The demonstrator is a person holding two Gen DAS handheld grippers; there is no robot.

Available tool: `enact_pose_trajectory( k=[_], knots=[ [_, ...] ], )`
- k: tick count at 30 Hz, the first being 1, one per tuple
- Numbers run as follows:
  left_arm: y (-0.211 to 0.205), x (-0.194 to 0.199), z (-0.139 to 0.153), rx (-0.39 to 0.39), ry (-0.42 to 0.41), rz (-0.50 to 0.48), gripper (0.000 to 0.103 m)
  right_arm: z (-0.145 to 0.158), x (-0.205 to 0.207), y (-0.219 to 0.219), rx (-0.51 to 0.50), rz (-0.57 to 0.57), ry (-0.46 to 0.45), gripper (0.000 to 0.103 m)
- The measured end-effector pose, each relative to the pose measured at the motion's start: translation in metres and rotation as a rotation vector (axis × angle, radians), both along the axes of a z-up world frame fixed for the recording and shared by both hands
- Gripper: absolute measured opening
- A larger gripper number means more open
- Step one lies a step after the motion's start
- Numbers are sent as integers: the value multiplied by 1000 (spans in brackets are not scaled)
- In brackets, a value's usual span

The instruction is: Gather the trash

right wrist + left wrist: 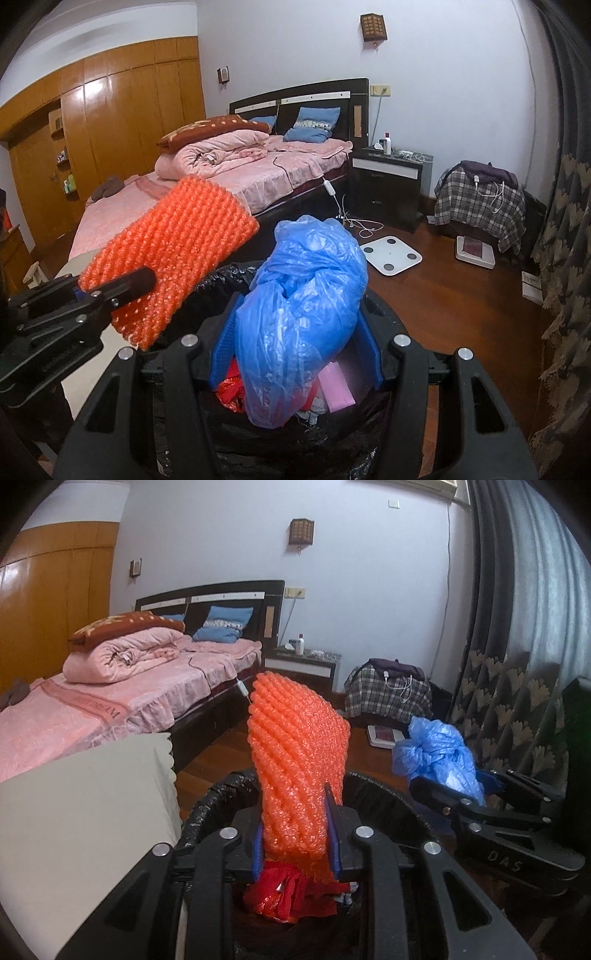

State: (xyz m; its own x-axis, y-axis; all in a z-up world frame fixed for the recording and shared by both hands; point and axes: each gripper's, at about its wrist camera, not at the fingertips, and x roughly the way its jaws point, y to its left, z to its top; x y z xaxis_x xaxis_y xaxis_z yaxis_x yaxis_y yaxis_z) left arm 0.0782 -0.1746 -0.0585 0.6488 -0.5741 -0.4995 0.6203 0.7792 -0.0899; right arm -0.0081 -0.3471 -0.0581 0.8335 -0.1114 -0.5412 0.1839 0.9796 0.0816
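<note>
Left wrist view: left tool [295, 834] clenched on orange foam fruit-net sleeve [299, 753], upright between its pads, above black-lined trash bin [218, 794] with red plastic scrap [288, 893] inside. Right wrist view: right tool [295, 350] grasps crumpled blue plastic bag [303, 310] over same bin; pink piece [336, 387] below.

tongs [295, 834]: black frame | blue pads | silver screws | "DAS" marking

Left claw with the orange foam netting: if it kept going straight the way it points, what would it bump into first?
Probably the far rim of the black-lined trash bin just ahead; depth is hard to judge.
</note>
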Motion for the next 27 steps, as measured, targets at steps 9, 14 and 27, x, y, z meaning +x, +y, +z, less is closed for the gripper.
enact_pose_trajectory(
  k=[9,14,27],
  knots=[
    [-7,17,-17,17,62,-4,34,-18,18,-6,-25,3,40,76],
    [2,26,-22,10,112,2,53,-22,19,-8,-38,-21,43,89],
    [38,24,-1,-30,58,75,79,1,1,-6,-34,-37,-4,96]
  ],
)
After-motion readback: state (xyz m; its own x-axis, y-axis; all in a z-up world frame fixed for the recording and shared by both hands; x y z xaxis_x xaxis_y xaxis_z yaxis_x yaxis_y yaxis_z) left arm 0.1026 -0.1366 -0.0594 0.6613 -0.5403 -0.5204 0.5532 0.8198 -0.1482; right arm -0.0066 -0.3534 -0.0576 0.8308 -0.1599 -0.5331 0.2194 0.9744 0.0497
